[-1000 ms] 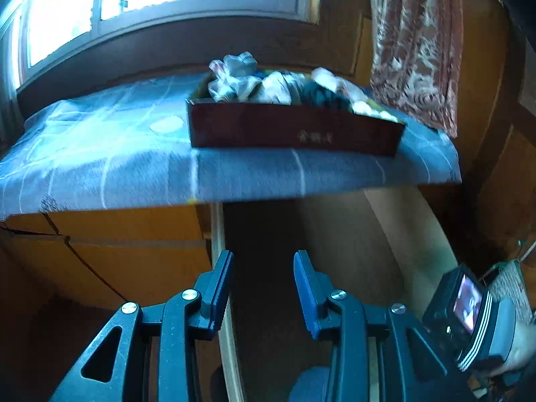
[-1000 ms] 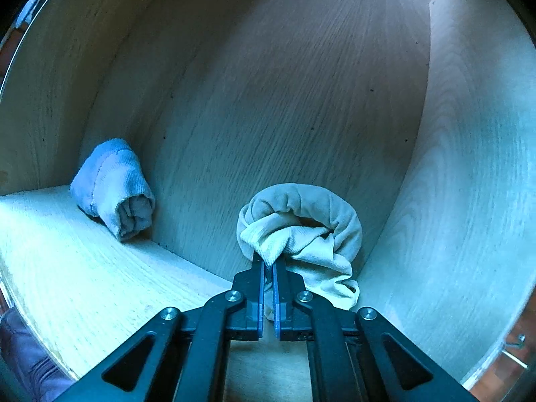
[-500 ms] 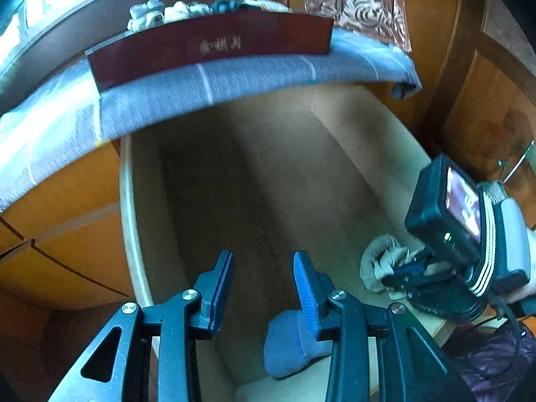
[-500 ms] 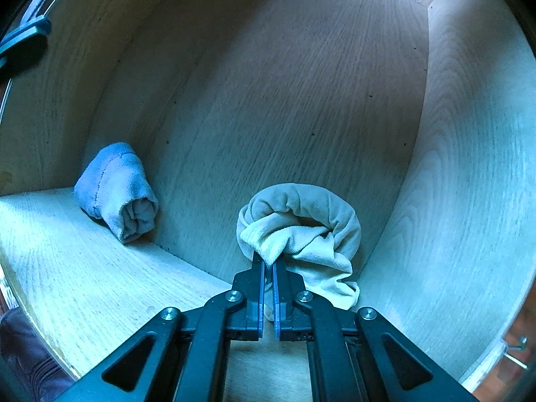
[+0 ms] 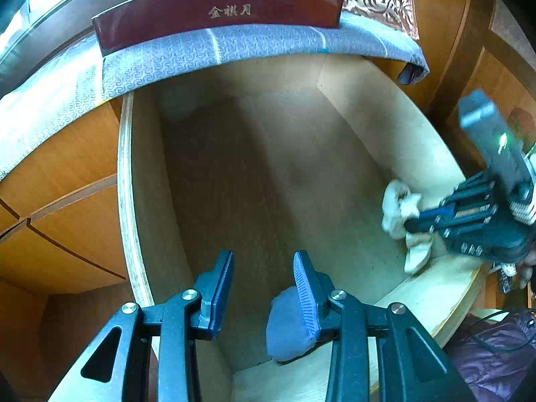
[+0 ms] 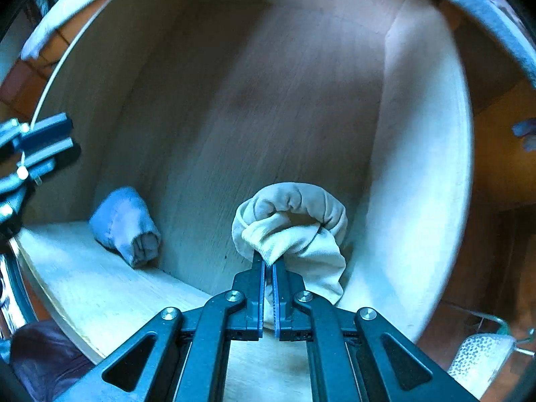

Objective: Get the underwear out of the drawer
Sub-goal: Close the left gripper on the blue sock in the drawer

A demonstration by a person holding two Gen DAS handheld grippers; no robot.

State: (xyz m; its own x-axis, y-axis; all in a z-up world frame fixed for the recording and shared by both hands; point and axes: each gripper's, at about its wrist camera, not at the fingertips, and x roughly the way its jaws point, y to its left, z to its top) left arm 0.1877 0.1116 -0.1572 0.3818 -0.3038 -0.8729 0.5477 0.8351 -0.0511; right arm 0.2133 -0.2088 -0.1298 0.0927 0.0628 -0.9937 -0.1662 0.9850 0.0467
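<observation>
The wooden drawer (image 5: 129,181) (image 6: 432,181) stands pulled out. My right gripper (image 6: 268,261) (image 5: 410,224) is shut on a rolled cream underwear (image 6: 294,224) (image 5: 398,211), which is lifted off the drawer floor near the right wall. A rolled blue underwear (image 6: 124,226) (image 5: 288,328) lies in the drawer's near corner. My left gripper (image 5: 263,261) is open above the drawer, with its right finger just over the blue roll and nothing between the fingers.
A dark red box (image 5: 217,11) full of cloth items sits on a blue-grey patterned cloth (image 5: 207,50) over the cabinet top. Orange cabinet fronts (image 5: 63,207) lie left of the drawer. A purple garment (image 5: 489,351) lies at lower right.
My right gripper has raised the cream underwear up and back from the drawer corner. My left gripper has tilted down from the cabinet top to over the drawer, close to the blue roll.
</observation>
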